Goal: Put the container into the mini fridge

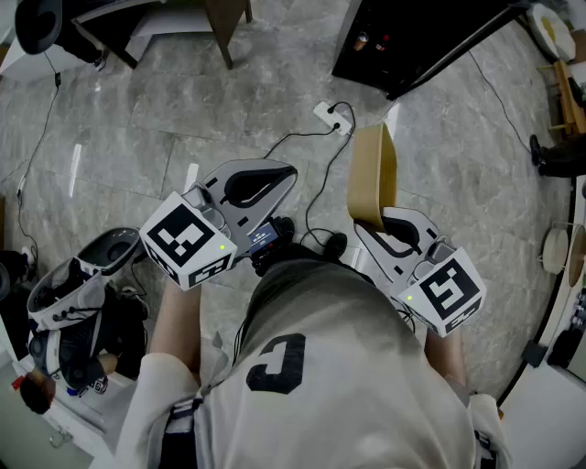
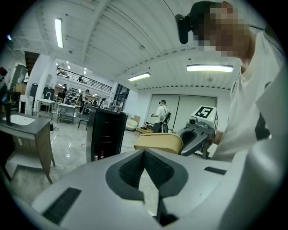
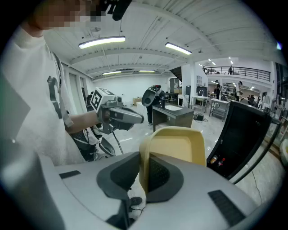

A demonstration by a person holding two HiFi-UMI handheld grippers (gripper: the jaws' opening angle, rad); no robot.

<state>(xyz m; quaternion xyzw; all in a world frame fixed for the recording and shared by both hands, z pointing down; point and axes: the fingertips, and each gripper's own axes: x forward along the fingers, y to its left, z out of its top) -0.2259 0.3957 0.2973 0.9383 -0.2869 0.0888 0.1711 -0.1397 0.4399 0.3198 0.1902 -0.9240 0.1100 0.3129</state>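
Note:
A tan plastic container (image 1: 371, 174) stands on edge in my right gripper (image 1: 385, 224), whose jaws are shut on its rim. In the right gripper view the container (image 3: 177, 148) rises between the pads of the right gripper (image 3: 146, 157). The black mini fridge (image 1: 412, 37) stands ahead on the floor with its door swung open; it also shows in the right gripper view (image 3: 243, 134) and the left gripper view (image 2: 105, 134). My left gripper (image 1: 265, 179) hangs to the left, shut and empty (image 2: 144, 155). The left gripper view also shows the container (image 2: 158, 143).
A white power strip (image 1: 331, 116) and black cables lie on the marble floor between me and the fridge. A wooden table leg (image 1: 224, 27) stands at the top. Headsets and gear (image 1: 82, 275) lie at the left. Plates (image 1: 554, 247) sit at the right edge.

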